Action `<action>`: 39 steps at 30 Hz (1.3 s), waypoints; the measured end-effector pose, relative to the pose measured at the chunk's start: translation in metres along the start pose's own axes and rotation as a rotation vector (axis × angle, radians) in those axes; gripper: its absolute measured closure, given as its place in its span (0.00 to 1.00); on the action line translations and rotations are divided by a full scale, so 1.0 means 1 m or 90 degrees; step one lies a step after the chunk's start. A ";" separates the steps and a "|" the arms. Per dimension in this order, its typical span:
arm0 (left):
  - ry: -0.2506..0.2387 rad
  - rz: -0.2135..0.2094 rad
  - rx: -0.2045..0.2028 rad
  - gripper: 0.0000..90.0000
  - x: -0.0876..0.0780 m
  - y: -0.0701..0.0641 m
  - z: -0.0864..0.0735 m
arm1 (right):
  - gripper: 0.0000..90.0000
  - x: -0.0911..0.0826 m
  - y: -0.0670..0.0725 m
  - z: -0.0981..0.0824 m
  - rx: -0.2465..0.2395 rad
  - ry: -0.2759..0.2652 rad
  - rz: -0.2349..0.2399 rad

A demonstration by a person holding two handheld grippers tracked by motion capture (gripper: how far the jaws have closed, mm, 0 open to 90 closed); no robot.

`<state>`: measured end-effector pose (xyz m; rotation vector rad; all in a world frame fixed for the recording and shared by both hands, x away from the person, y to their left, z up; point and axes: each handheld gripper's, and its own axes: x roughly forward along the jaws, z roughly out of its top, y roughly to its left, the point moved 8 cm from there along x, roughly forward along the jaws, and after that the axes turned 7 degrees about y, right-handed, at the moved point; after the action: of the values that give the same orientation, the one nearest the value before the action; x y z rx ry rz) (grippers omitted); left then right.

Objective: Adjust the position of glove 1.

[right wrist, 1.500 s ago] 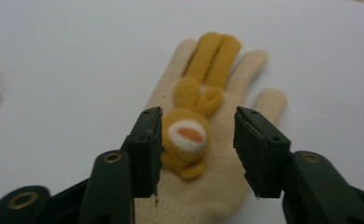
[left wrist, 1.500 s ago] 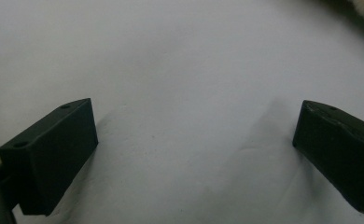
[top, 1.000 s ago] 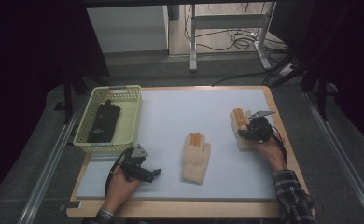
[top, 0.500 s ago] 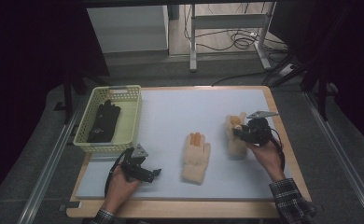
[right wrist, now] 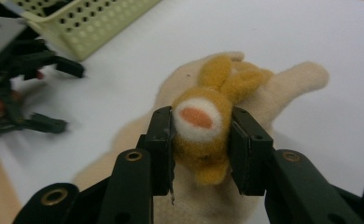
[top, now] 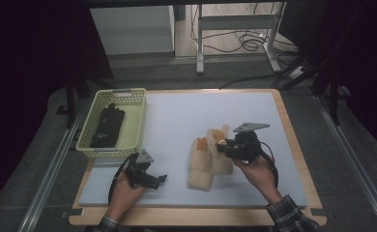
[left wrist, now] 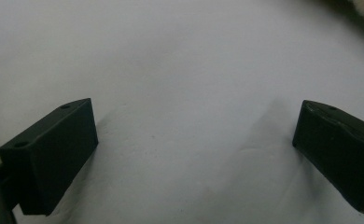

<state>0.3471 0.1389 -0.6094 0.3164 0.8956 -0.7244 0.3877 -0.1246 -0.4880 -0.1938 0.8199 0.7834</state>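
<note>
My right claw (right wrist: 202,154) clenched on cream woollen glove with orange fingertips (right wrist: 208,121), above second matching glove (top: 199,164) mid-counter. My left claw (left wrist: 194,154) released, near front-left edge.

We went over all three views and honestly can't read a single word, number, logo or sign anywhere. The things that might carry print, namely the yellow basket (top: 134,116), the cream gloves (top: 208,157), the dark glove in the basket (top: 108,124) and the white mat on the counter (top: 177,121), all look plain to us, with no tag or label that resolves. The black tongs in the close views show bare surfaces with small holes only, no markings we can make out.
</note>
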 end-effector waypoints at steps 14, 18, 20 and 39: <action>0.000 0.000 0.000 0.00 0.000 0.000 0.000 | 0.51 0.070 0.034 -0.028 -0.013 0.068 0.007; -0.001 0.000 -0.002 0.00 0.000 0.000 0.000 | 0.44 0.054 0.036 -0.021 -0.028 0.050 0.015; -0.001 0.000 -0.002 0.00 0.000 0.000 0.000 | 0.47 0.043 0.035 -0.019 -0.042 0.044 0.014; -0.001 0.000 -0.001 0.00 0.000 0.000 0.000 | 0.49 0.072 0.022 -0.023 -0.319 0.090 0.060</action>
<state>0.3471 0.1387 -0.6095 0.3141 0.8947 -0.7233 0.3895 -0.0798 -0.5528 -0.6673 0.7569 1.0651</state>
